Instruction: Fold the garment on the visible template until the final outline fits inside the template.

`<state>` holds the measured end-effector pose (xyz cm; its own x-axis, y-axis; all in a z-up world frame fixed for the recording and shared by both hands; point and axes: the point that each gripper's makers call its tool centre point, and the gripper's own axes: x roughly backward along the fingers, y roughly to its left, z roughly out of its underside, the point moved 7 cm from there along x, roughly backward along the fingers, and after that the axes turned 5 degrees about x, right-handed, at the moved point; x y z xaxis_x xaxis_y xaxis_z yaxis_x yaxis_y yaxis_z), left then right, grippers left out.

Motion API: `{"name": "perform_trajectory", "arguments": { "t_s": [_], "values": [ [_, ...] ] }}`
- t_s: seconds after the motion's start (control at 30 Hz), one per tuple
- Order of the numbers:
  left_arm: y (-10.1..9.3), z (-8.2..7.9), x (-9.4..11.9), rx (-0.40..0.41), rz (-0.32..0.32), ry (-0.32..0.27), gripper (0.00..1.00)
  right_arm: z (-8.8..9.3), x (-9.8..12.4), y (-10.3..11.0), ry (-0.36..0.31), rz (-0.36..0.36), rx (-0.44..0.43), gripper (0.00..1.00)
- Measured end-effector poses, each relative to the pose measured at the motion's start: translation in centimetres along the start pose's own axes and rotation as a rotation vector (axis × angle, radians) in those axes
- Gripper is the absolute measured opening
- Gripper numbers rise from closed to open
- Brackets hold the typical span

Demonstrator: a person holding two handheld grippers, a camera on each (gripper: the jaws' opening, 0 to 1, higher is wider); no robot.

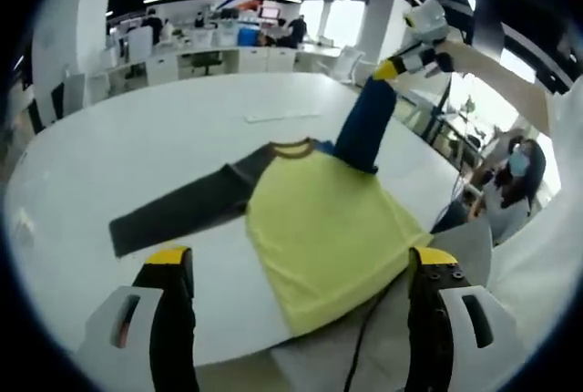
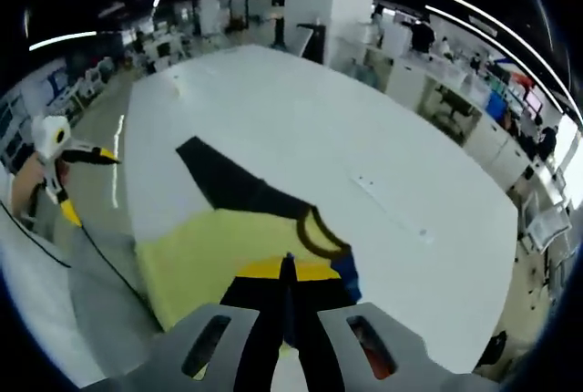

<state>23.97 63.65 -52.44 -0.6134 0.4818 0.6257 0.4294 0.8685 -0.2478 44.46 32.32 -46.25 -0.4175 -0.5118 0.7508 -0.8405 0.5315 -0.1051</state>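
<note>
A yellow shirt [image 1: 323,228] lies flat on the white round table [image 1: 137,137], its hem hanging over the near edge. Its dark grey sleeve [image 1: 182,205] is spread out to the left. The blue sleeve [image 1: 364,123] is pulled up off the table, with my right gripper [image 1: 390,69] shut on its end. In the right gripper view the shut jaws [image 2: 287,269] pinch blue cloth [image 2: 347,275] above the yellow body [image 2: 205,246], the brown collar [image 2: 314,232] and the grey sleeve [image 2: 228,182]. My left gripper [image 1: 301,260] stands open near the hem with nothing between its jaws, and it appears again [image 2: 84,182] off the table's edge.
A faint pale strip [image 1: 282,117] lies on the table beyond the shirt. A black cable [image 1: 364,337] hangs by the near edge. A seated person [image 1: 515,173] is at the right, beside the table. Desks and chairs [image 1: 191,55] fill the background.
</note>
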Motion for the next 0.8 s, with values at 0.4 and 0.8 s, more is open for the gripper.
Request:
{"name": "perform_trajectory", "arguments": {
  "t_s": [0.4,0.8],
  "values": [
    [0.3,0.7,0.1,0.018,-0.011,0.015,0.94,0.0,-2.2,0.3,-0.013,-0.029,-0.128,0.02],
    [0.6,0.6,-0.2,0.027,-0.011,0.017,0.94,-0.1,-3.9,0.1,-0.001,-0.022,-0.159,0.02]
  ]
}}
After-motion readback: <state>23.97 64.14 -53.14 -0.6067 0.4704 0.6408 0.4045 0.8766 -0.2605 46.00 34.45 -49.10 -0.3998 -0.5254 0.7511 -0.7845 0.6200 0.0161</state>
